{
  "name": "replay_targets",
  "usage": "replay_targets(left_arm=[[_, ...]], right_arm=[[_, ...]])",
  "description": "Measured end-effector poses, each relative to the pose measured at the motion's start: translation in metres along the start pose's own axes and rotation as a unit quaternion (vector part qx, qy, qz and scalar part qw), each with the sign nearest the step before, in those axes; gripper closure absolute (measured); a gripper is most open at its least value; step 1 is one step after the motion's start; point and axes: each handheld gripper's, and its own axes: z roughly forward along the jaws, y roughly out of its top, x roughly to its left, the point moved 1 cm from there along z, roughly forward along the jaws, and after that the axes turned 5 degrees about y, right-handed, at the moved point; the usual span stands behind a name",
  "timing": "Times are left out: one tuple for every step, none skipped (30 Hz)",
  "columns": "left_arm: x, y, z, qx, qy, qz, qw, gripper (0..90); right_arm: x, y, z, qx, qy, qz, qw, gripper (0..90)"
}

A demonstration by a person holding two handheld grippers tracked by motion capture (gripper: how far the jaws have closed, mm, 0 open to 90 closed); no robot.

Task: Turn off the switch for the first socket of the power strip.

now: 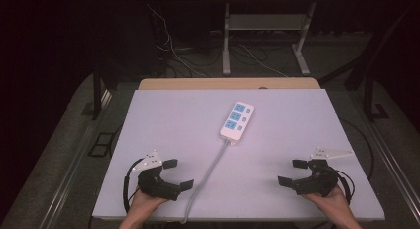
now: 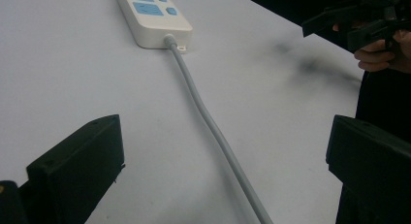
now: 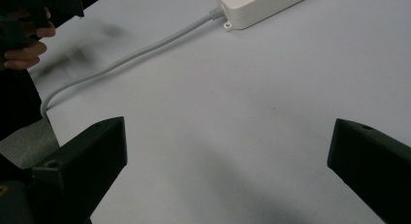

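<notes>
The power strip point(image 1: 236, 120) is lying mid-table, its long axis running away from the person, its cord point(image 1: 208, 174) trailing back beside the left gripper point(image 1: 173, 174). Both the left and right gripper point(image 1: 292, 172) are gaping empty; the left is probably sitting nearer.

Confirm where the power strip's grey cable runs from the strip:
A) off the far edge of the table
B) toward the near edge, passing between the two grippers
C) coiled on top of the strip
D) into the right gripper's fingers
B: the grey cable leaves the power strip and runs to the near edge, between the open left gripper and right gripper.
</notes>
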Motion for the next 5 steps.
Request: replay_targets(left_arm=[[0.0001, 0.0, 0.0, 0.0, 0.0, -0.001, 1.0, 0.0], [0.0002, -0.0001, 0.0002, -0.001, 0.0, -0.001, 1.0, 0.0], [0.0004, 0.0, 0.0003, 0.0, 0.001, -0.001, 1.0, 0.0], [0.0005, 0.0, 0.0004, 0.0, 0.001, -0.001, 1.0, 0.0], [0.0006, -0.0001, 0.0005, 0.001, 0.001, -0.001, 1.0, 0.0]], right_arm=[[0.0004, -0.0014, -0.0002, 0.0, 0.0, 0.001, 1.0, 0.3], [0.0002, -0.0027, -0.0004, -0.001, 0.0, -0.002, 1.0, 0.4], [0.0002, -0.004, -0.0005, -0.003, -0.001, -0.002, 1.0, 0.4], [0.0004, -0.0053, -0.0009, -0.003, -0.002, -0.001, 1.0, 0.4], [-0.0001, -0.006, -0.0011, -0.004, -0.002, -0.003, 1.0, 0.3]])
